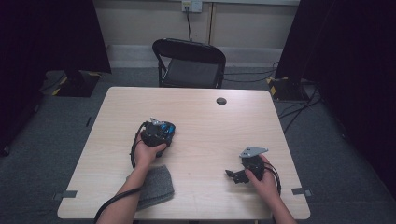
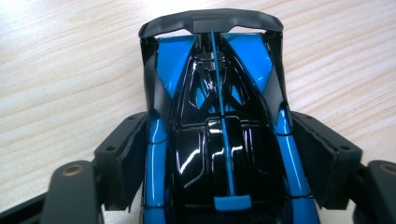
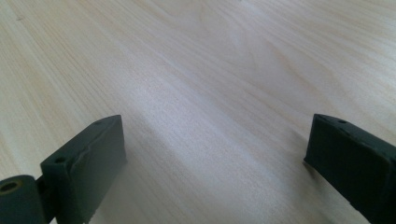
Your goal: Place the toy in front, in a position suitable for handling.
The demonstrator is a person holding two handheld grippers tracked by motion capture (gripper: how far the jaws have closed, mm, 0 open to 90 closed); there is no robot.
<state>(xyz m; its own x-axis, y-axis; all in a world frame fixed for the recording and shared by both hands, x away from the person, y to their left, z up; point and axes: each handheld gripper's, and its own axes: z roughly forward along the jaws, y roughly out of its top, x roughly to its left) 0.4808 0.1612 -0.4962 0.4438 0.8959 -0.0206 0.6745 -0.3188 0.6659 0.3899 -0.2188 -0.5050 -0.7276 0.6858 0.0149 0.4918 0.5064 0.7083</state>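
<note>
While the left gripper [image 2: 219, 158] has its two black jaws set against the flanks of a blue and black toy car [image 2: 219, 116], one pad on each side of the body, the car sits lengthwise between them with its dark rear wing pointing away from the camera and the pale wood of the table [image 2: 56, 70] under it. The pads lie right along the blue side strips, so the jaws look clamped on the car, though a thin line of shadow at the left pad makes it hard to tell how firmly. In the high view the left gripper [image 1: 158, 133] and the car [image 1: 166, 127] are left of the table's middle, with the left hand [image 1: 147, 151] wrapped around the gripper from behind. The right gripper [image 3: 215, 154] has its jaws wide apart with only bare wood between them. In the high view the right gripper [image 1: 247, 168] rests low over the table's right side, near the front edge, held by the right hand [image 1: 264, 179] and well apart from the car. A grey cloth [image 1: 156, 186] lies on the table just beside the left forearm. A black folding chair [image 1: 189, 63] stands beyond the far edge of the table [image 1: 210, 140].
</note>
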